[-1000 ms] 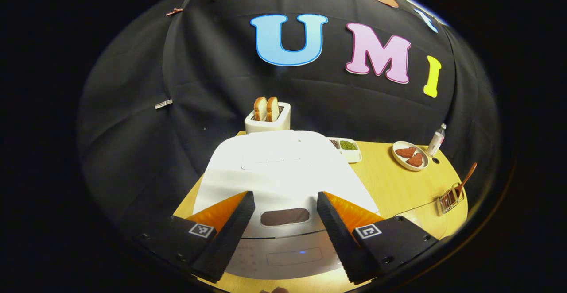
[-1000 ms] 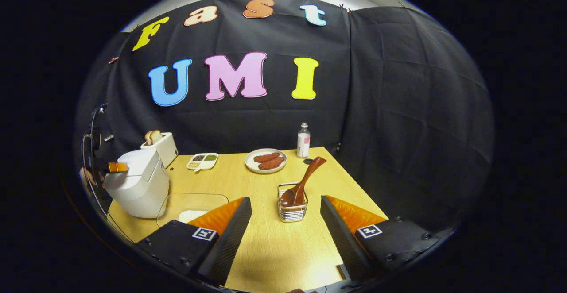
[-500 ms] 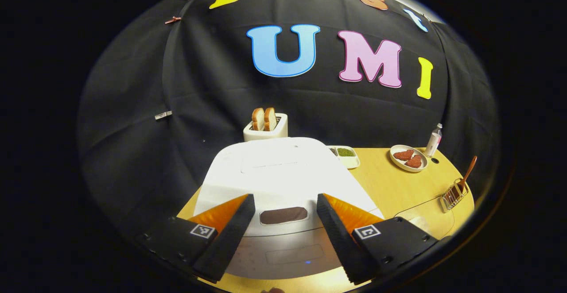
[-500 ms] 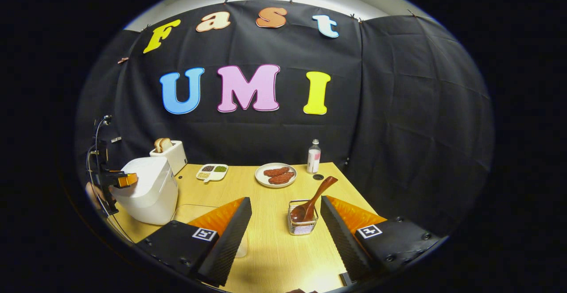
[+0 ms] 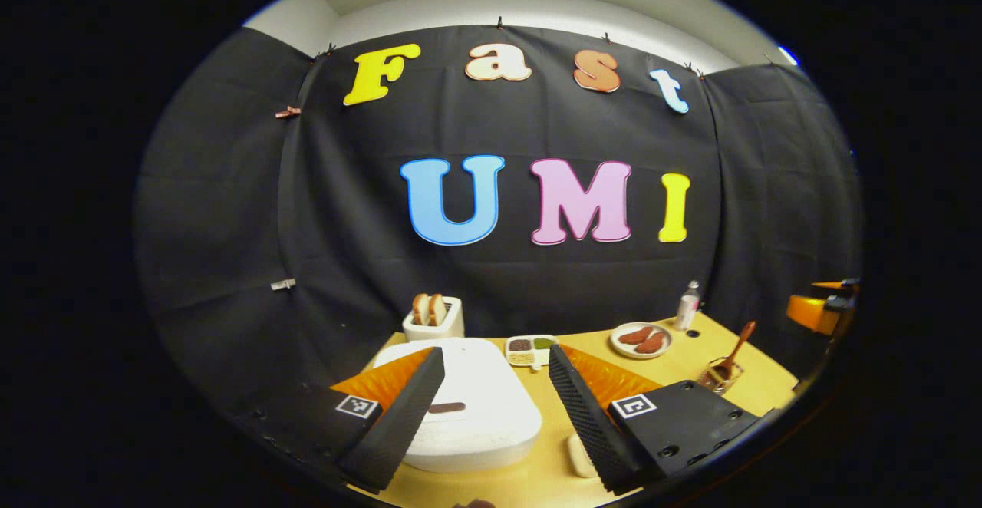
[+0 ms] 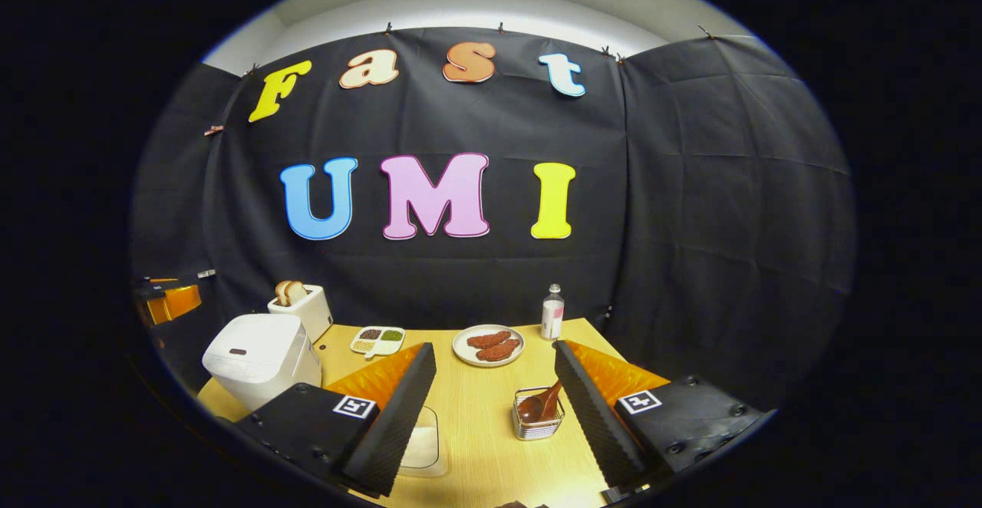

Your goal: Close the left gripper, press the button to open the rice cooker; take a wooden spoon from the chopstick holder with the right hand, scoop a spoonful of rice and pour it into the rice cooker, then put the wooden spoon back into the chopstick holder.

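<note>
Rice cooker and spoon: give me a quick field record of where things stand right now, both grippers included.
rice cooker: white, lid down, at the table's left end
lid button: dark slot on the lid, nothing touching it
left gripper: open, raised above the cooker
right gripper: open, empty, above the table
wooden spoon: leaning in the chopstick holder
chopstick holder: wire basket, upright, near the right gripper
rice container: clear, on the table beside the cooker
task progress: no step visibly done
</note>
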The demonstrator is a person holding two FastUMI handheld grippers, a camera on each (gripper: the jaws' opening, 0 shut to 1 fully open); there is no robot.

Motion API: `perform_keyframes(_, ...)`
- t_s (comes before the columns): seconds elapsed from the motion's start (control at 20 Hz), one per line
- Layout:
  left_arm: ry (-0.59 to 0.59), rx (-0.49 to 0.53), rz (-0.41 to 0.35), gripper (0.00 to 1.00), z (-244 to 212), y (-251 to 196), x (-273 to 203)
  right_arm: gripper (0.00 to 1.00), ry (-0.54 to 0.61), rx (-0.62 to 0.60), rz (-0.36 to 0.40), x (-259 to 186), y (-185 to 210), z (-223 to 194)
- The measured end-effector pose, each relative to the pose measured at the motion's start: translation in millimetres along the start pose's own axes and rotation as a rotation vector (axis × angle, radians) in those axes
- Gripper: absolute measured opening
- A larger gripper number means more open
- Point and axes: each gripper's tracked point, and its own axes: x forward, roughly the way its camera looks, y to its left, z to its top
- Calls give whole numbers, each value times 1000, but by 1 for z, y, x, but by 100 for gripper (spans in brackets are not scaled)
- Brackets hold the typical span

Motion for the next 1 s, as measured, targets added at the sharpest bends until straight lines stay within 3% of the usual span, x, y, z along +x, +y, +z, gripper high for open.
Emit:
perform_keyframes(0.15, 31, -75, -41, 95, -15, -18, -25, 98, -5, -12, -38, -19, -13, 1)
perform_keyframes(0.4, 86, -114, -65, 96, -39, -18, -39, 98, 11, -27, -95, -42, -19, -12)
perform_keyframes(0.75, 91, -65, -82, 95, -46, 0, -33, 98, 36, -3, -128, -41, -5, -18)
perform_keyframes(1.0, 83, -35, -59, 95, -47, 23, -47, 98, 50, 10, -108, -41, 17, -23)
